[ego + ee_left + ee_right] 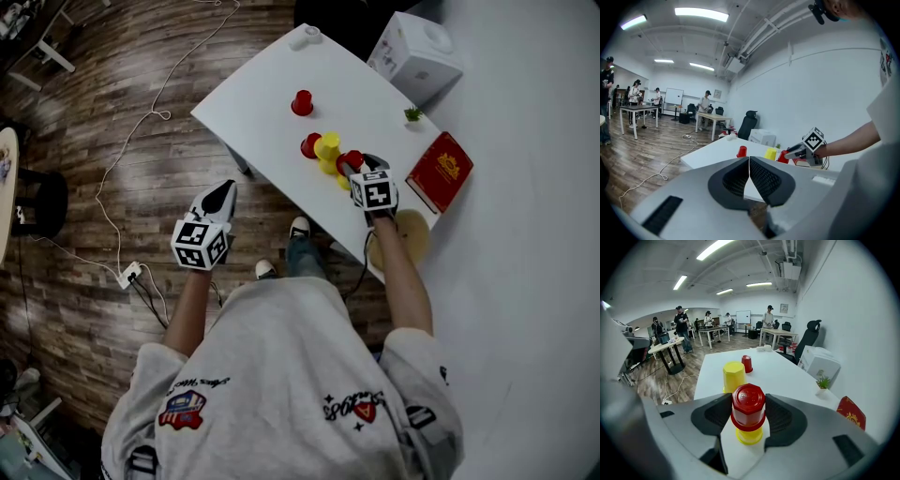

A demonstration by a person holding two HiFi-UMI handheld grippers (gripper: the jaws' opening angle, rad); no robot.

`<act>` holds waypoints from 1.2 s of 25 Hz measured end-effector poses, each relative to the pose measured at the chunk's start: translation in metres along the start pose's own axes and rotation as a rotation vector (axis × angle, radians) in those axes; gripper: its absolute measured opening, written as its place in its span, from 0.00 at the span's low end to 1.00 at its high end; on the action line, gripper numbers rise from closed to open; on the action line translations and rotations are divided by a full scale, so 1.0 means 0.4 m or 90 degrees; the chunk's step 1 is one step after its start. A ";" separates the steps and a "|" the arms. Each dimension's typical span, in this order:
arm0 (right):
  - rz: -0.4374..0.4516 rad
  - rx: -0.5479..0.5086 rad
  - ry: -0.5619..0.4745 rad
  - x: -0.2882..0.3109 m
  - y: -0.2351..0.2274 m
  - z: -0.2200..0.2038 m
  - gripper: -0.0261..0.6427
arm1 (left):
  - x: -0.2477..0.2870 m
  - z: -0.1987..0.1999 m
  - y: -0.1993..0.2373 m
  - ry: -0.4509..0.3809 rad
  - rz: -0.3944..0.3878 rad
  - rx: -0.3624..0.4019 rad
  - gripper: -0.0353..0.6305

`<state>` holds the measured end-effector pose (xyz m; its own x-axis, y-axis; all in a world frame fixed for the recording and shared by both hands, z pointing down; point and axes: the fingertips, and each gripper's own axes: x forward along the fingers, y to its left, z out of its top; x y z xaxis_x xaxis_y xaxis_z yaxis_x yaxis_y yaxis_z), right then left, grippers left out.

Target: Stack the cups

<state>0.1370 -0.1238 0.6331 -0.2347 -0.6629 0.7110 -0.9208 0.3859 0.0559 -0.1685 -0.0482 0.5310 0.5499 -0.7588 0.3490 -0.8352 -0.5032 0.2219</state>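
Observation:
My right gripper is shut on an upside-down red cup, its pads pressing both sides. Right under that cup a yellow cup stands on the white table. Behind it are another upside-down yellow cup, a red cup next to it, and a lone red cup farther off. My left gripper is shut and holds nothing; it hangs over the floor, left of the table.
On the table's right side lie a red book, a small plant and a round tan disc. A white box stands beyond the table. Cables and a power strip lie on the wood floor. People stand at desks far off.

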 end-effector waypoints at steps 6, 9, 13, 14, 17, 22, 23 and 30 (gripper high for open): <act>0.008 -0.002 -0.001 0.008 0.005 -0.007 0.38 | 0.006 -0.009 -0.004 0.005 0.000 0.001 0.07; 0.008 -0.001 -0.005 0.006 0.007 -0.007 0.38 | 0.009 -0.008 -0.007 0.006 -0.002 0.002 0.06; 0.010 0.004 -0.032 -0.010 0.007 0.011 0.45 | 0.017 -0.008 -0.010 0.008 -0.007 0.002 0.07; 0.013 0.009 -0.041 -0.017 0.007 0.019 0.46 | 0.020 -0.010 -0.009 0.009 -0.008 0.001 0.07; 0.028 0.023 -0.053 -0.033 0.007 0.041 0.46 | 0.032 -0.014 -0.005 0.011 -0.011 -0.002 0.07; 0.045 0.026 -0.035 -0.024 0.001 0.041 0.46 | 0.067 -0.005 -0.009 0.013 -0.021 -0.004 0.07; 0.043 0.029 -0.038 -0.023 -0.003 0.044 0.46 | 0.074 -0.002 -0.009 0.013 -0.023 -0.003 0.07; 0.010 0.101 -0.176 -0.130 -0.137 0.214 0.34 | 0.114 0.014 0.019 0.015 -0.022 -0.006 0.07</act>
<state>0.1730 -0.1654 0.5330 -0.3050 -0.8149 0.4928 -0.9483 0.3073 -0.0788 -0.1495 -0.0888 0.5435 0.5776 -0.7311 0.3632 -0.8162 -0.5242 0.2429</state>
